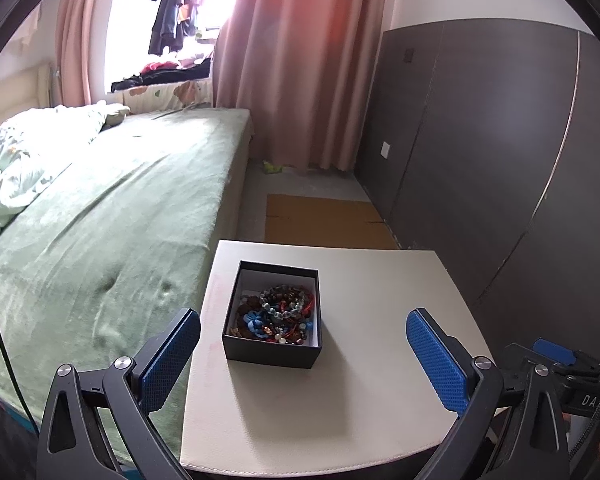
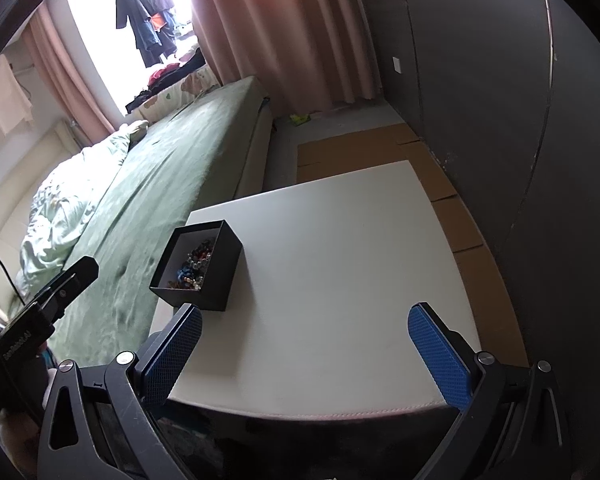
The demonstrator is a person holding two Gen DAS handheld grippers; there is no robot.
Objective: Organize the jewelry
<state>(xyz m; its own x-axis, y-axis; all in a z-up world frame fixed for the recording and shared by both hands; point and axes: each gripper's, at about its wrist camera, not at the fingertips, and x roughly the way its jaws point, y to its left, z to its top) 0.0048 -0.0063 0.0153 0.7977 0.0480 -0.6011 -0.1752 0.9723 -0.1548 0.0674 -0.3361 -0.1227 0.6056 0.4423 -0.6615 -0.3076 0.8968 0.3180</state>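
A black open box [image 1: 269, 354] stands on a white table [image 1: 372, 304], left of centre. Inside lies a tangle of beaded bracelets [image 1: 278, 312] in grey, red, blue and brown. My left gripper [image 1: 302, 354] is open and empty, held just short of the box with its blue pads either side of it. In the right wrist view the box [image 2: 216, 280] sits at the table's [image 2: 340, 264] left edge, beads [image 2: 194, 266] showing inside. My right gripper [image 2: 304, 348] is open and empty over the table's near edge, to the right of the box.
A bed with a green cover [image 1: 100, 216] runs along the table's left side. Dark wardrobe doors [image 1: 480, 152] stand to the right. Cardboard sheets [image 1: 324, 220] lie on the floor beyond the table. Pink curtains [image 1: 296, 60] hang at the back.
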